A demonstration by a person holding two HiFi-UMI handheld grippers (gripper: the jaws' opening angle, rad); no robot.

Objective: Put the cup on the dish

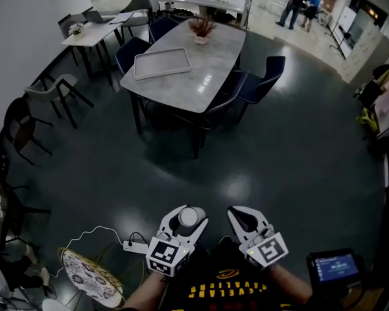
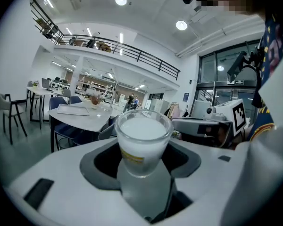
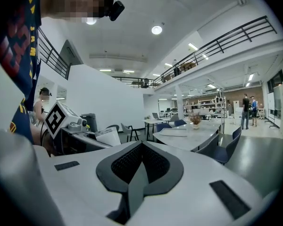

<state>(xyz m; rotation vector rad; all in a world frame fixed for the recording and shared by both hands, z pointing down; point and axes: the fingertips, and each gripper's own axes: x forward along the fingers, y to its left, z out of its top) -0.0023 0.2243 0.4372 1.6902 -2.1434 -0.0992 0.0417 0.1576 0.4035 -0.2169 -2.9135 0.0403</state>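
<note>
A small clear glass cup (image 2: 142,142) with a white filling and a yellow label stands upright between the jaws of my left gripper (image 2: 141,166), which is shut on it. In the head view the cup (image 1: 189,217) shows at the tips of the left gripper (image 1: 187,214), held close to the person's body above the dark floor. My right gripper (image 1: 244,216) is beside it on the right, shut with nothing in it (image 3: 140,166). A flat grey tray (image 1: 162,63) lies on the marble-topped table (image 1: 207,76) far ahead across the floor.
Dark blue chairs (image 1: 259,83) surround the table, and a potted plant (image 1: 201,29) stands at its far end. A round patterned plate-like thing (image 1: 91,277) and a white cable (image 1: 97,233) lie at lower left. A small screen (image 1: 336,266) sits at lower right. People (image 1: 301,5) stand far back.
</note>
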